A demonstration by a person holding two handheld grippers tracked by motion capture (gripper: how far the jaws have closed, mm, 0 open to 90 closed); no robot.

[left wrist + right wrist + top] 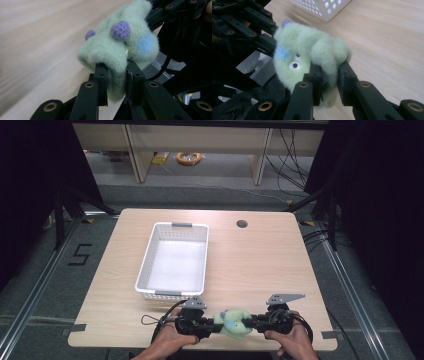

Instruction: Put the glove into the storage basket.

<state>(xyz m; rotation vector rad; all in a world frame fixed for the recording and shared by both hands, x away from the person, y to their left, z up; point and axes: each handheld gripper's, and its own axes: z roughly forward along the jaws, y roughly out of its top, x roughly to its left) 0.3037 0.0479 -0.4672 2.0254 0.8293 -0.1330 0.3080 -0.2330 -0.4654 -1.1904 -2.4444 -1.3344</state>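
**Two grippers share one plush toy at the table's near edge**

The toy (232,322), a pale green fuzzy thing with purple bumps and a blue patch, sits at about 6 o'clock on the table (260,265), between the two hands. The left gripper (209,326) clamps it from the 9 o'clock side and the right gripper (248,323) from the 3 o'clock side, each with its jaws drawn narrow on a fold of fleece. Gripping from opposite ends likely serves to keep the soft, floppy body from sagging or twisting, which a single pinch could not prevent. The basket (145,270) stands toward 11 o'clock of the toy, well apart and empty, long side running away from the person; it looks like the probable destination, so holding the toy in front of it makes sense.

The high view gives the layout: toy, basket and both hands in relation, plus the hole in the tabletop (242,224) at about 1 o'clock. It is too coarse to show the grip itself.

The left gripper view shows the pads (107,77) biting into a hanging flap of the toy (120,47), with two purple bumps and the blue patch facing the camera.

The right gripper view shows the other side: a stitched eye (295,65) on the toy (312,50), a thick roll of fleece squeezed between the pads (319,76), and the basket's perforated wall (324,7) at 12 o'clock.
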